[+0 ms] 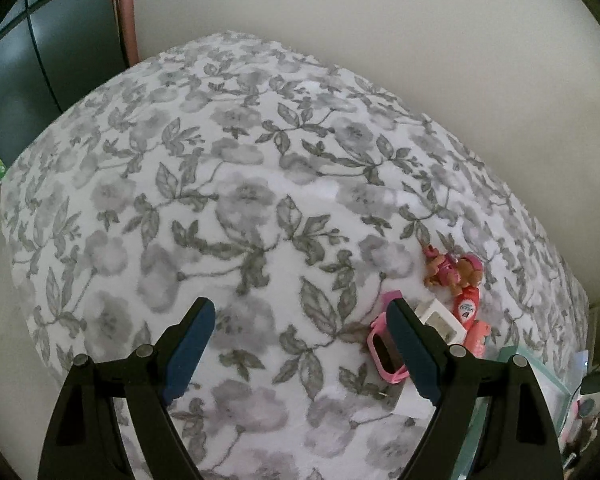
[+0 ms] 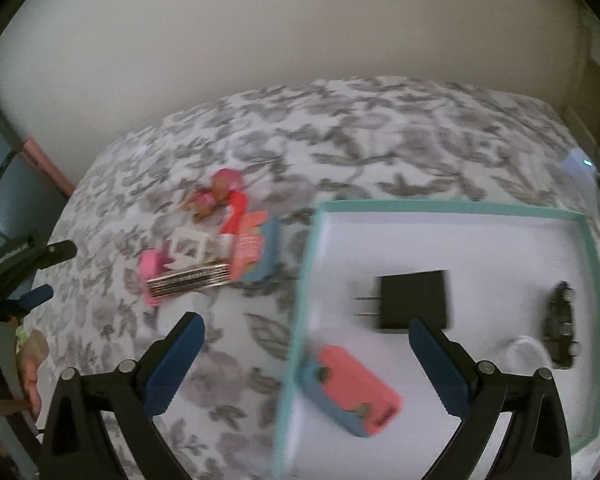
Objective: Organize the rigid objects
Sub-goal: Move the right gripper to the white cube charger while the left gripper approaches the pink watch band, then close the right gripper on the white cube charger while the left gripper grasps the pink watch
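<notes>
Left gripper (image 1: 300, 320): jaws wide, nothing between, over grey-flowered white bedspread (image 1: 228, 168). Just right of it, a heap: pink plastic watch (image 1: 384, 354), white square frame (image 1: 440, 316), pink-and-brown toy pup figure (image 1: 454, 270). Right gripper (image 2: 306, 332): jaws wide, nothing held, straddling left wall of teal-rimmed white cardboard tray (image 2: 452, 204). Inside tray: coral-and-blue block (image 2: 352, 384) near, black plug adapter (image 2: 414, 300), small dark toy car (image 2: 560, 322) far right.

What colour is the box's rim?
Teal rim, white inside; clearest in the right wrist view.
</notes>
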Tool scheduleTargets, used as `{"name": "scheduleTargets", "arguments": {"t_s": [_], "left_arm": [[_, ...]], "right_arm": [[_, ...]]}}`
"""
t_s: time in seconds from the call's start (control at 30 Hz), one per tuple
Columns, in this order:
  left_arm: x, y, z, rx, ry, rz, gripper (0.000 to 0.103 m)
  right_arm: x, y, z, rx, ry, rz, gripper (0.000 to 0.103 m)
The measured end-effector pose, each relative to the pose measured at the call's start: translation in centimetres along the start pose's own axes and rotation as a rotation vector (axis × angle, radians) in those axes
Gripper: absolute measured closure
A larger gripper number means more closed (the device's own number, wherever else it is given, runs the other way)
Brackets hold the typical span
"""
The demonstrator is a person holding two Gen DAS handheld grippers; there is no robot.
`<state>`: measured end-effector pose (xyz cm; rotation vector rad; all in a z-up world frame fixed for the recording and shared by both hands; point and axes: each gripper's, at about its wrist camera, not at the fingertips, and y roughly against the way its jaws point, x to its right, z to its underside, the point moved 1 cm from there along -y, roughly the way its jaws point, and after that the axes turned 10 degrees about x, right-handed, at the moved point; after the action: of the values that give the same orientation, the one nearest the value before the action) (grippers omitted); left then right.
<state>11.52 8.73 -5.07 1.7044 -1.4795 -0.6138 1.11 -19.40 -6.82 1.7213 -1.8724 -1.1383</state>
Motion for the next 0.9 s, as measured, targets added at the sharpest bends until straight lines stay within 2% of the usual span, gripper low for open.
{"name": "scheduleTargets", "arguments": {"t_s": [0.2, 0.4, 0.7, 0.9], "left_arm": [[0.0, -1.5, 0.6, -0.062, -0.019, -0.01, 0.015], [0.7, -3.1, 1.2, -0.115, -0.057, -0.011, 0.015], [1.0, -4.5, 1.4, -0.181, -0.052, 0.019, 0.015], [0.7, -5.2, 1.3, -0.209, -0.029, 0.034, 0.015]], "right_arm": [[-3.8, -1.8, 0.6, -0.036, 0.065, -0.043, 0.0], [-6.0, -3.6, 1.0, -0.069, 0.078, -0.069, 0.0], [-8.5, -6.8, 2.1, -0.119, 0.143, -0.054, 0.0], [-8.9, -9.0, 2.8, -0.155, 0.158, -0.027, 0.0]]}}
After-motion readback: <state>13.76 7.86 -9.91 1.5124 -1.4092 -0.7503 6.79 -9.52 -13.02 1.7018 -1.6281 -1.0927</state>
